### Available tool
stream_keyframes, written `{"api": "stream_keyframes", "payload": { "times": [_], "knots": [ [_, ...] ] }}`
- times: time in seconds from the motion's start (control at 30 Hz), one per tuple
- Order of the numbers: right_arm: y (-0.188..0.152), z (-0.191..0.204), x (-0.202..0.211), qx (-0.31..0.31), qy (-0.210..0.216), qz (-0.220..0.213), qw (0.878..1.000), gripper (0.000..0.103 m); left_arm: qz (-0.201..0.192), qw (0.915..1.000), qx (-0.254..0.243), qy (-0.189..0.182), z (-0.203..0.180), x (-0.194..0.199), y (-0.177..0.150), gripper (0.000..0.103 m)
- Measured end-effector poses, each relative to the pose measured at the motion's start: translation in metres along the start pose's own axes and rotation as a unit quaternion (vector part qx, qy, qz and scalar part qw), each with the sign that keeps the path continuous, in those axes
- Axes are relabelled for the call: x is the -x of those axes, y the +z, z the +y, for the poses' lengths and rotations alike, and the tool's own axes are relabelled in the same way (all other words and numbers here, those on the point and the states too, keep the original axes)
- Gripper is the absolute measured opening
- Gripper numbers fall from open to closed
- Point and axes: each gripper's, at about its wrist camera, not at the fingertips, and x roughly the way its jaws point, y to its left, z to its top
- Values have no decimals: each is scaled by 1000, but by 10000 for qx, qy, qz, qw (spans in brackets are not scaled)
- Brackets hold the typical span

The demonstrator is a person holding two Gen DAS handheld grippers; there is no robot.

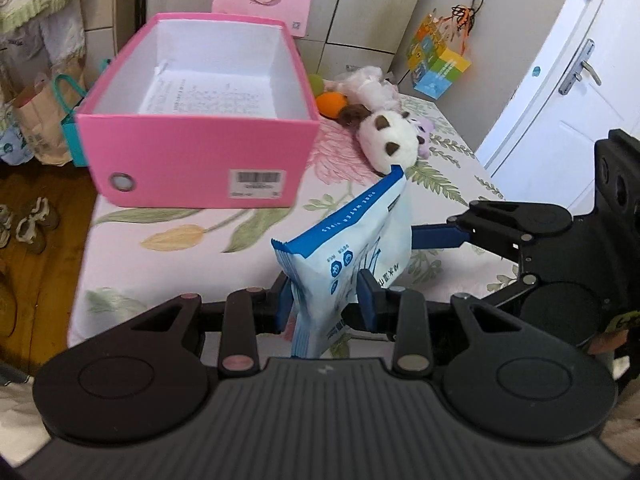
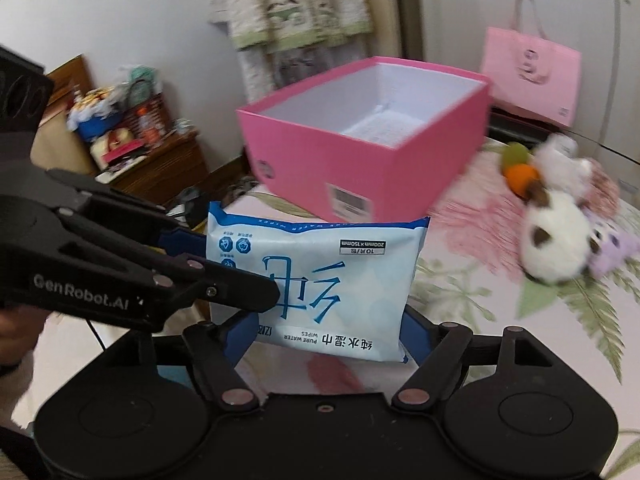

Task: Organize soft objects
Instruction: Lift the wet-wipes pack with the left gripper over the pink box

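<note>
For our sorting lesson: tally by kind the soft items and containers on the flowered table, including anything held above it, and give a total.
Pack of wet wipes, held by the left gripper: 1
Pink box: 1
Plush toys in the pile: at least 4; the pile overlaps, so no exact count
Total: at least 6

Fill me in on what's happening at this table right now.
A person is tidying soft things with two handheld claws. The left claw is shut on a blue-and-white soft pack of wet wipes, held above the floral tablecloth. The right claw stands open around the pack's lower edge. The open pink cardboard box holds only paper. A white-and-brown plush toy waits beside it.
</note>
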Motion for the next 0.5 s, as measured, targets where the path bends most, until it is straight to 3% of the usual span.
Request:
{"api": "stream_keyframes", "payload": {
  "times": [0.3,0.5],
  "knots": [
    [61,15,13,551,-41,-525,9971,81,-494,9985,-223,-84,19,33,54,33],
    [104,-12,-1,359,-116,-828,9959,85,-712,9955,-631,-52,24,13,108,34]
  ]
}}
